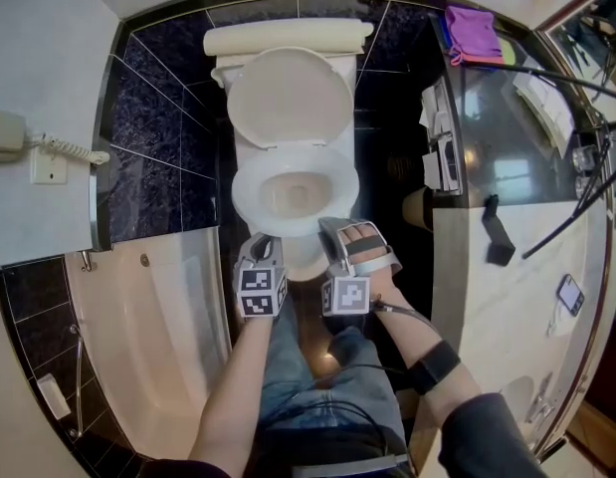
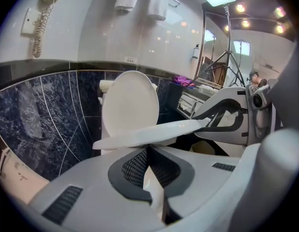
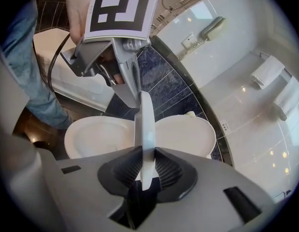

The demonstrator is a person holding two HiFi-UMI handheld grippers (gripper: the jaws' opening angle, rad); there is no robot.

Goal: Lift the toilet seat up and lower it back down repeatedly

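White toilet seat (image 1: 245, 187) sits clamped, rim hidden, in left hand-held gripper (image 1: 265, 241) and right hand-held gripper (image 1: 333, 231).

**Toilet alcove: positions of fixtures**

The toilet (image 1: 288, 257) stands against the rear wall, with the tank (image 1: 288, 40) behind the bowl and the lid (image 1: 291, 98) upright against the tank. The seat (image 2: 154, 132) has its front rim between the jaws of both grippers, the left gripper (image 1: 262, 241) beside the right gripper (image 1: 333, 231). The bathtub (image 1: 158, 327) lies left of the toilet, below the wall phone (image 1: 9, 135). The counter (image 1: 516, 177) runs along the right, with a cloth (image 1: 474, 33) on its rear corner.
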